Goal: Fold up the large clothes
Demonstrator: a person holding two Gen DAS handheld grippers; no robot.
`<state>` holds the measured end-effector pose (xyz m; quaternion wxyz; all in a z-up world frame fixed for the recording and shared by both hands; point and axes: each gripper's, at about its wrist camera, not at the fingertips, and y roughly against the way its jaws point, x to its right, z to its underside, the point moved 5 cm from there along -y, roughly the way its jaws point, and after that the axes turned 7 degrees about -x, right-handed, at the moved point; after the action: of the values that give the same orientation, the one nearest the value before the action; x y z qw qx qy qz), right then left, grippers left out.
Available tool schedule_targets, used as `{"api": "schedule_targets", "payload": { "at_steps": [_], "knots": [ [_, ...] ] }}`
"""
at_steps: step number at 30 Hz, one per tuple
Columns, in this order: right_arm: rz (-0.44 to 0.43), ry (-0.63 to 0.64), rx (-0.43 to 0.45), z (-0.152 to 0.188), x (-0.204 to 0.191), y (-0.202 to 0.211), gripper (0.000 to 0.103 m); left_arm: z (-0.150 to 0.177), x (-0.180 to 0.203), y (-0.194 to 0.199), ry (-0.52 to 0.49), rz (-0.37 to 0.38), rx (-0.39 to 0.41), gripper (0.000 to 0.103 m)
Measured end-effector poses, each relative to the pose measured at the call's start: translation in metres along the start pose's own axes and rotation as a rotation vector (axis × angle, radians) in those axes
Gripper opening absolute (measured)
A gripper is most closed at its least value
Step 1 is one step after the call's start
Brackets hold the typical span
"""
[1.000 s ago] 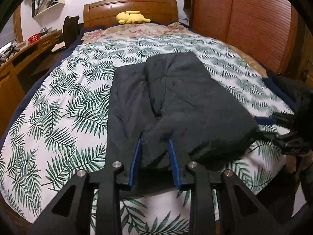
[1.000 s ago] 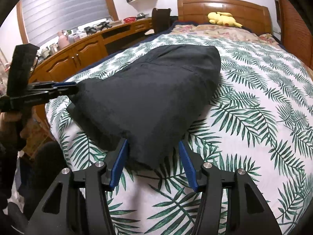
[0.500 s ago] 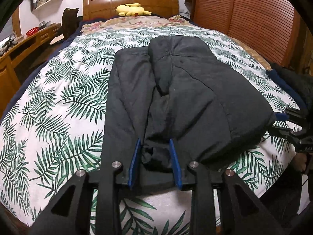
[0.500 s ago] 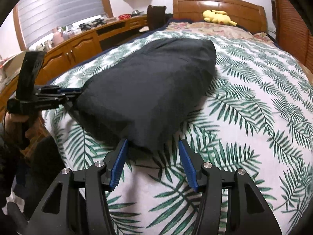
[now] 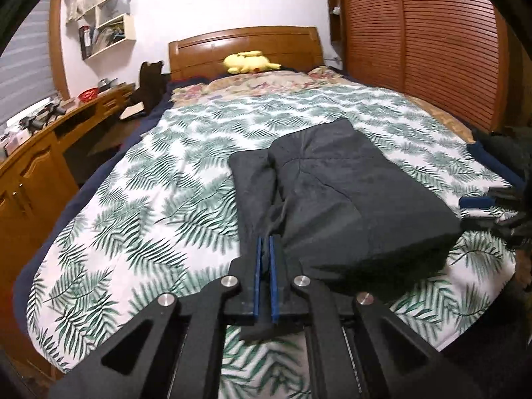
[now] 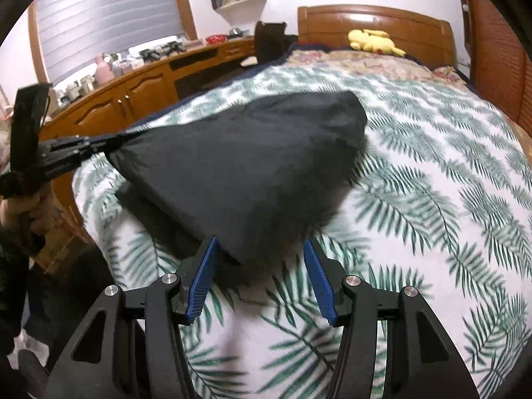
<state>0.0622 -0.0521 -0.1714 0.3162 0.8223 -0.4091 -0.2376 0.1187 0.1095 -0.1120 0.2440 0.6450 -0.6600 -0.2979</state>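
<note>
A dark padded garment [image 5: 349,199] lies folded lengthwise on the palm-leaf bedspread [image 5: 159,219]. My left gripper [image 5: 265,242] has its blue pads pressed together, its jaws closing tight on the garment's near left corner. In the right wrist view that left gripper [image 6: 109,141] pulls the corner taut, with a hand under it. My right gripper [image 6: 261,247] holds the thick near right corner of the garment [image 6: 249,159] between half-spread pads. From the left wrist view, the right gripper [image 5: 472,214] sits at the garment's right corner. The near edge is raised off the bed.
A yellow plush toy [image 5: 247,62] rests by the wooden headboard [image 5: 246,41]. A long wooden desk [image 6: 139,89] with clutter runs along the bed's left side. Slatted wardrobe doors [image 5: 432,50] stand on the right. Dark clothes [image 5: 498,153] lie at the bed's right edge.
My left gripper's pads have snapped together on the garment's corner. The left hand has pulled back and up, lifting the near edge. The right gripper keeps its grip.
</note>
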Motion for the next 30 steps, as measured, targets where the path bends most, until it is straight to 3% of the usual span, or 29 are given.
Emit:
{"api": "schedule_targets", "payload": {
  "at_steps": [6, 8, 12, 17, 23, 26, 30],
  "knots": [
    [-0.066, 0.055, 0.003, -0.033, -0.021, -0.022, 0.038, 0.032, -0.032, -0.02, 0.069, -0.019, -0.065, 0.003],
    [-0.1, 0.058, -0.032, -0.036, -0.027, -0.039, 0.038, 0.04, -0.034, -0.03, 0.074, -0.024, -0.098, 0.003],
    [-0.063, 0.108, -0.142, -0.028, -0.036, -0.073, 0.039, 0.05, -0.035, -0.035, 0.082, -0.018, -0.115, 0.003],
    [-0.073, 0.121, -0.149, -0.027, -0.032, -0.073, 0.039, 0.045, -0.032, -0.027, 0.078, -0.011, -0.097, 0.005],
    [-0.051, 0.151, -0.105, -0.047, -0.019, -0.058, 0.05, 0.051, -0.034, -0.01, 0.122, 0.041, -0.104, 0.012],
    [0.03, 0.165, -0.066, -0.072, -0.002, -0.059, 0.056, 0.056, -0.033, -0.005, 0.141, 0.066, -0.096, 0.018],
    [0.101, 0.158, -0.073, -0.104, 0.03, -0.085, 0.072, 0.06, -0.026, -0.012, 0.155, 0.114, -0.113, 0.024]
  ]
}}
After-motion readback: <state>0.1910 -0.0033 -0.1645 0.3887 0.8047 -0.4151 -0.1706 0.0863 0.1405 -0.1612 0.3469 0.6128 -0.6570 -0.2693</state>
